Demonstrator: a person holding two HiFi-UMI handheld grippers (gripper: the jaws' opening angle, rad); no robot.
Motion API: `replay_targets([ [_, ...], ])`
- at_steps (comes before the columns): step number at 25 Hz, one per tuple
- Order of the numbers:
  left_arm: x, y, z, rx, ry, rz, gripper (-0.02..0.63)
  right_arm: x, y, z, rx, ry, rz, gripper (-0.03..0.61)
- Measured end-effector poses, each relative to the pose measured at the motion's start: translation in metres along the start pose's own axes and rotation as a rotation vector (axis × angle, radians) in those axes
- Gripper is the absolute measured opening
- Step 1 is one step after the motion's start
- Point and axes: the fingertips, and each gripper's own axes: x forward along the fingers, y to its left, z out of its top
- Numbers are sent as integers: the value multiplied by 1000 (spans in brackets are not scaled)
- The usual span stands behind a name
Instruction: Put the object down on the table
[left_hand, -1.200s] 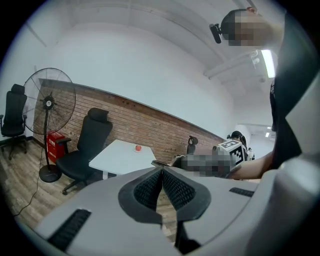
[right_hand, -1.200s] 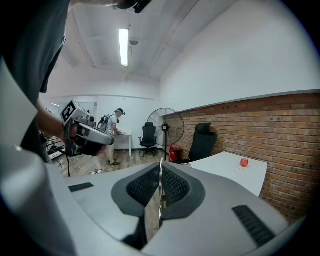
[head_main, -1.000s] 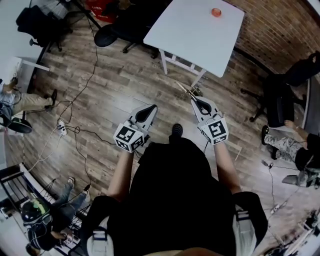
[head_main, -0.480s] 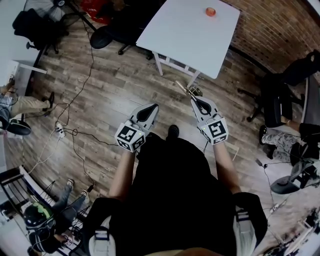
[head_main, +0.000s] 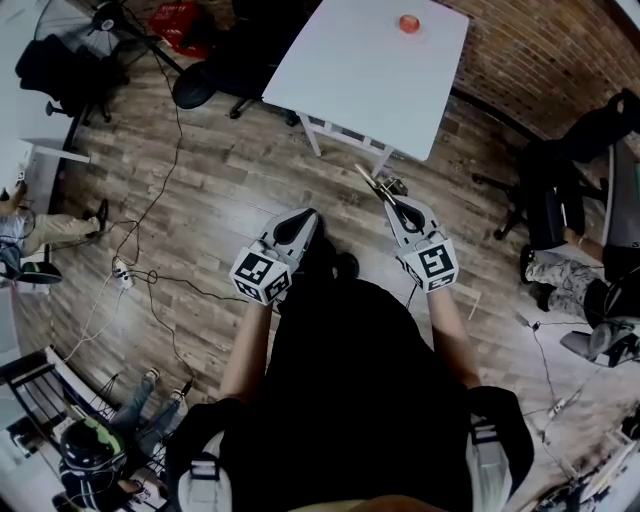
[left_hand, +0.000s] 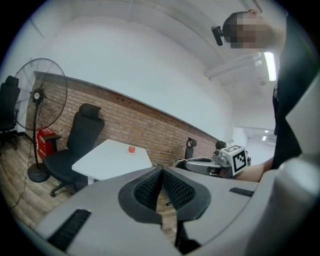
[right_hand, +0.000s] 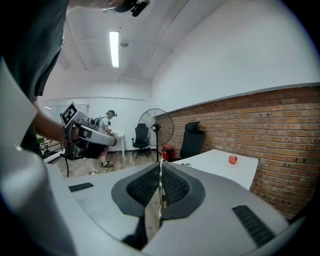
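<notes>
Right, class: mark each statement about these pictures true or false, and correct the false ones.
1. The right gripper grips a thin stick. True.
2. The left gripper holds a ball. False: its jaws are together with nothing between them.
3. A red thing sits on the white table. True.
4. The table stands on carpet. False: the floor is wood planks.
5. The stick lies on the table. False: it is in the right gripper, short of the table.
</notes>
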Motion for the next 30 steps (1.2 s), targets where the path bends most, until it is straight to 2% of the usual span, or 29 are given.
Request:
replay_targets([
  [11, 32, 46, 21, 3, 3, -55, 21, 40, -29, 7, 24, 19, -66, 8],
  [30, 82, 135, 56, -6, 30, -122, 20, 137, -62, 40, 27, 35, -90, 7],
])
